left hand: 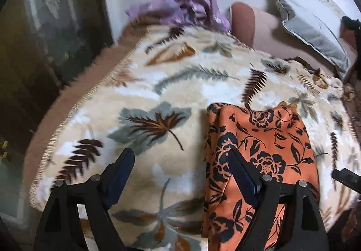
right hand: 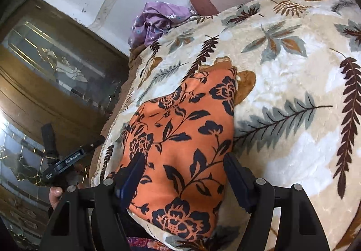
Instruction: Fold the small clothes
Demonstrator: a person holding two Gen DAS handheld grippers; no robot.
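- The folded garment (left hand: 259, 149) lies on the blanket (left hand: 146, 104), which covers the bed.
- The left tool (left hand: 180, 167) hangs over the garment's left edge: one finger above the garment, the other above bare blanket.
- The right tool (right hand: 183, 169) straddles the garment's near end, jaws wide, one finger at each side.
- A crumpled cloth (left hand: 180, 9) lies at the blanket's far edge, by the wall.
- A pillow (left hand: 311, 34) lies to the right of that cloth.
- A cabinet (right hand: 56, 74) stands left of the bed.
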